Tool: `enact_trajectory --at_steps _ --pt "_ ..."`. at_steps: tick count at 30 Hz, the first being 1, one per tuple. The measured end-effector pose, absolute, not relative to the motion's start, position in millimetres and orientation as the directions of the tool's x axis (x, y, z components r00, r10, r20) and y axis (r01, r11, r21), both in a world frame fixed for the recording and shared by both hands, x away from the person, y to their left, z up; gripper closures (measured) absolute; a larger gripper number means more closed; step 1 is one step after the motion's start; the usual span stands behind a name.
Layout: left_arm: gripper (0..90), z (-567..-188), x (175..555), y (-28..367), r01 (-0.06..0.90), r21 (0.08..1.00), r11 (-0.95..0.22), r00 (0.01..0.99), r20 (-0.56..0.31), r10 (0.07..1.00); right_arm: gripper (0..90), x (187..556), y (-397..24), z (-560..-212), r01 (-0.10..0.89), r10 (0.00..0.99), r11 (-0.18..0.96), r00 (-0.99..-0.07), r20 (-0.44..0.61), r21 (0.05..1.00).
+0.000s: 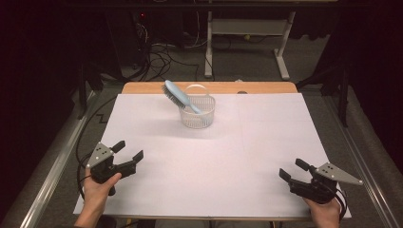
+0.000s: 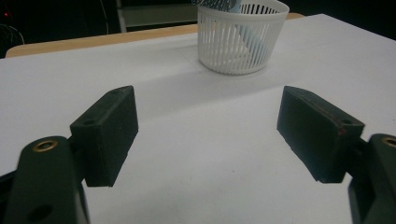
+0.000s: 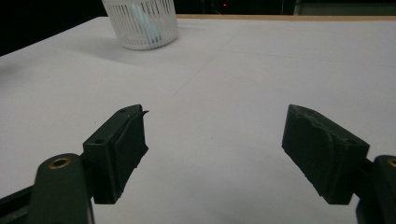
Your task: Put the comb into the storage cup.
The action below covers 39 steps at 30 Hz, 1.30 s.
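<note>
Left gripper [image 1: 128, 151]: held in the person's left hand [image 1: 97, 187] at the near left of the table, jaws spread wide with nothing between them, pointing toward the far middle. In the left gripper view its two black pads [image 2: 109, 133] stood well apart above the bare white sheet [image 2: 205, 154], not touching anything.

Right gripper [image 1: 292, 170]: held in the person's right hand [image 1: 325, 209] at the near right corner, likewise released, jaws parted and empty. In the right gripper view the pads [image 3: 322, 147] showed worn, roughened faces; whether the thin dark sliver at the left pad's tip was a loose edge of padding could not be told.

Basket [image 1: 197, 113]: white, slatted plastic, round, with a thin hoop handle over the top; stood upright on the white sheet toward the far middle of the table, well apart from both grippers. Seen in the left gripper view [image 2: 240, 39] straight ahead of the jaws, and in the right gripper view [image 3: 140, 23] at far left.

Hairbrush [image 1: 178, 96]: pale blue, dark bristles; stood tilted in the basket, handle end down inside, bristled head leaning out over the rim to the left.

Table [image 1: 209, 87]: wooden edge visible beyond the sheet's far side.

Floor beyond: grey carpet, cables [image 1: 161, 54], white desk legs [image 1: 283, 52].
</note>
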<state>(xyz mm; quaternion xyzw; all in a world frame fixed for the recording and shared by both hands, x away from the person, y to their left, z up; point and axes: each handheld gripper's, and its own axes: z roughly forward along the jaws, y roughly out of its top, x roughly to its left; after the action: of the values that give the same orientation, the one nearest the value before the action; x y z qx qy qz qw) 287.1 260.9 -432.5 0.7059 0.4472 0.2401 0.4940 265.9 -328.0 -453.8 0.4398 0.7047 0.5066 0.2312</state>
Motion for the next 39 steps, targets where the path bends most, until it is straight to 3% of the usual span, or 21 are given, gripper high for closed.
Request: enact_trajectory --at_steps 8,39 --pt "22.1 -443 285 265 0.402 0.913 -0.070 0.473 -0.142 0.869 22.1 266 -329 -454 0.388 0.855 0.089 -0.502 0.129 0.917" --pt "22.5 -470 275 264 0.410 0.910 -0.056 0.433 -0.141 0.890 22.1 265 -329 -453 0.383 0.855 0.096 -0.505 0.121 0.919"
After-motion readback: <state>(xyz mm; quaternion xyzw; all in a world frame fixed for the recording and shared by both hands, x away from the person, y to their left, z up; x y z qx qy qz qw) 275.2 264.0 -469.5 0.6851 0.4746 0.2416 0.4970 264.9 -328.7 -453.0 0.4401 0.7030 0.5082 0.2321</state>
